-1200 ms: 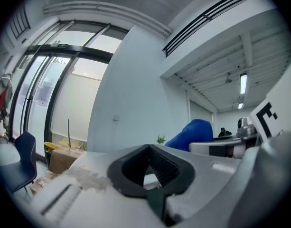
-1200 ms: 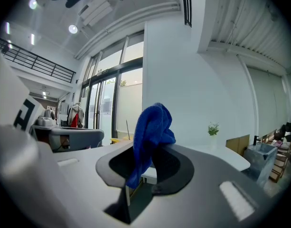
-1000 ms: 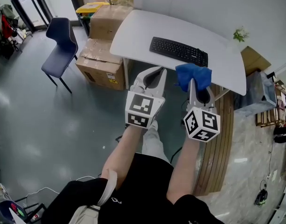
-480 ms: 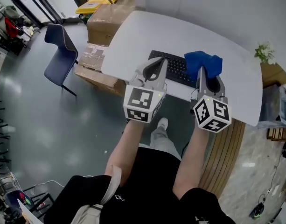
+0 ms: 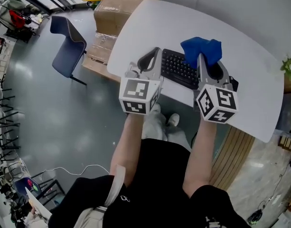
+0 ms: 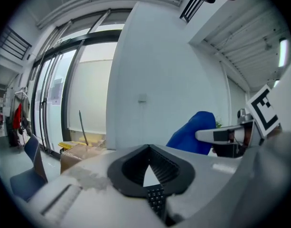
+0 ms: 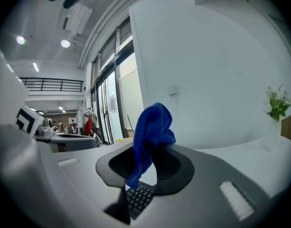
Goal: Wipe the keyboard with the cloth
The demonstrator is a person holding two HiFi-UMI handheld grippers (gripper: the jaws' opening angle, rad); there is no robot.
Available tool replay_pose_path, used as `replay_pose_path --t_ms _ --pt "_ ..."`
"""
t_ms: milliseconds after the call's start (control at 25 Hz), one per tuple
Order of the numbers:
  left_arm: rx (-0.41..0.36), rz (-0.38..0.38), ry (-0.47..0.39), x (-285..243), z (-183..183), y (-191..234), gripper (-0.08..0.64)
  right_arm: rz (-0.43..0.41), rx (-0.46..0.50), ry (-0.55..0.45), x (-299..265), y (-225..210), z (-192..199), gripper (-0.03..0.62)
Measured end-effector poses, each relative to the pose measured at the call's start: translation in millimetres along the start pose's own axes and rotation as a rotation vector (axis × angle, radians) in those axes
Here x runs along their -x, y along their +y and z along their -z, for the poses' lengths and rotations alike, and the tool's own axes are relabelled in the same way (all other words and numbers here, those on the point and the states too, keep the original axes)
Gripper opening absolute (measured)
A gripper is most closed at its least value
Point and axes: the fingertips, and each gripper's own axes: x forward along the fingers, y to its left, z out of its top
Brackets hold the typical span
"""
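So the blue cloth [image 5: 201, 49] is pinched in the right gripper [image 5: 200, 57], jaws clamped on a bunched fold. It's up over the right half of the black keyboard [image 5: 177, 69], and I can't tell if it's touching yet. In the right gripper view a loose tail of it droops toward the keys.

It looks soft, light and floppy, so I'd guess it'll drag and fold over itself rather than press flat. A grip nearer the middle of the bunch gives a fatter pad to wipe with.

The left gripper [image 5: 156, 51] sits over the keyboard's left end, jaws closed tip to tip with nothing in them.

The keyboard looks light and the white table [image 5: 150, 20] under it looks slick, so it may skate around. I'd brace its left edge frame, not the keys.
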Motion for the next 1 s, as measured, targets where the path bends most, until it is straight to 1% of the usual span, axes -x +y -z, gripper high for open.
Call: replay_pose_path --t_ms 80,160,360,480,680,840,1000 --pt "0.006 -0.007 0.027 -7 11 12 -0.003 -0.025 -0.001 0.033 -18 12 12 0.083" --pt "0.004 0.003 0.059 -18 26 19 -0.003 -0.042 -0.002 0.068 -35 21 27 0.083" --pt "-0.01 0.067 0.153 -46 73 27 -0.003 -0.042 -0.024 0.143 -70 27 66 0.083" --pt "-0.016 0.108 0.198 -59 95 38 -0.003 -0.033 -0.044 0.169 -91 34 85 0.083" --pt "-0.006 0.145 0.235 -79 116 48 -0.004 -0.024 -0.068 0.2 -117 39 105 0.083" --pt "0.008 0.166 0.267 -92 135 57 -0.004 -0.018 -0.065 0.234 -132 45 124 0.083" --pt "0.012 0.172 0.306 -102 153 67 -0.003 -0.011 -0.063 0.27 -144 49 143 0.083"
